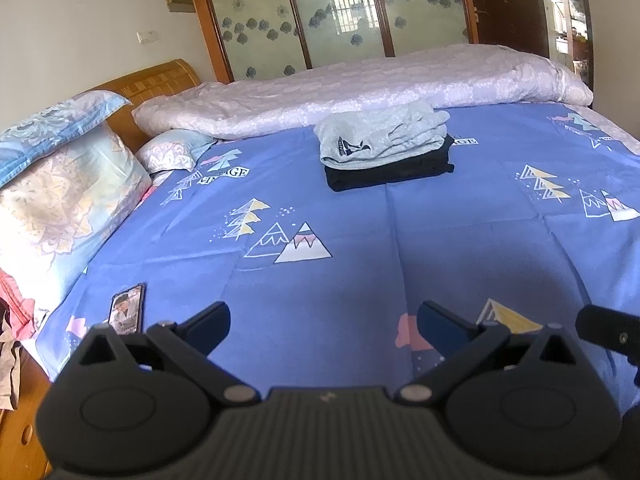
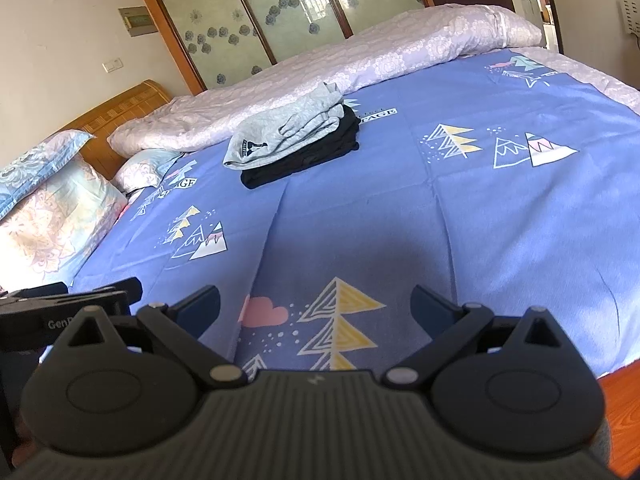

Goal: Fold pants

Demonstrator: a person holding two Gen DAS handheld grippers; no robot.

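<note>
On the far left of the bed, flowered pillows (image 1: 60, 184) lean on a woven wooden headboard (image 1: 156, 80). Only the left wrist view shows a phone (image 1: 128, 308) lying flat on the blue sheet (image 1: 360, 248) near that edge, and a heap of pink and tan cloth (image 1: 14, 320) beside the bed. The left gripper (image 1: 323, 322) hangs low over the near sheet, jaws spread wide with nothing between them; the right view catches its black body at its left edge. Farther in, about mid-bed, the pants lie folded in a stack: soft grey pants (image 1: 380, 136) with a small dark logo, on top of flat black pants (image 1: 392, 170). Both grippers are well apart from the stack. Just behind it a pale lilac quilt (image 1: 360, 88), puffy and flower-printed, runs along the far side. The sheet is smooth cotton with crease lines and triangular tree and mountain prints. The right gripper (image 2: 316, 306), jaws also spread and empty, hovers over a yellow tree print (image 2: 340, 320). Only the right wrist view shows orange wood floor (image 2: 620, 400) past the bed's near right corner.
</note>
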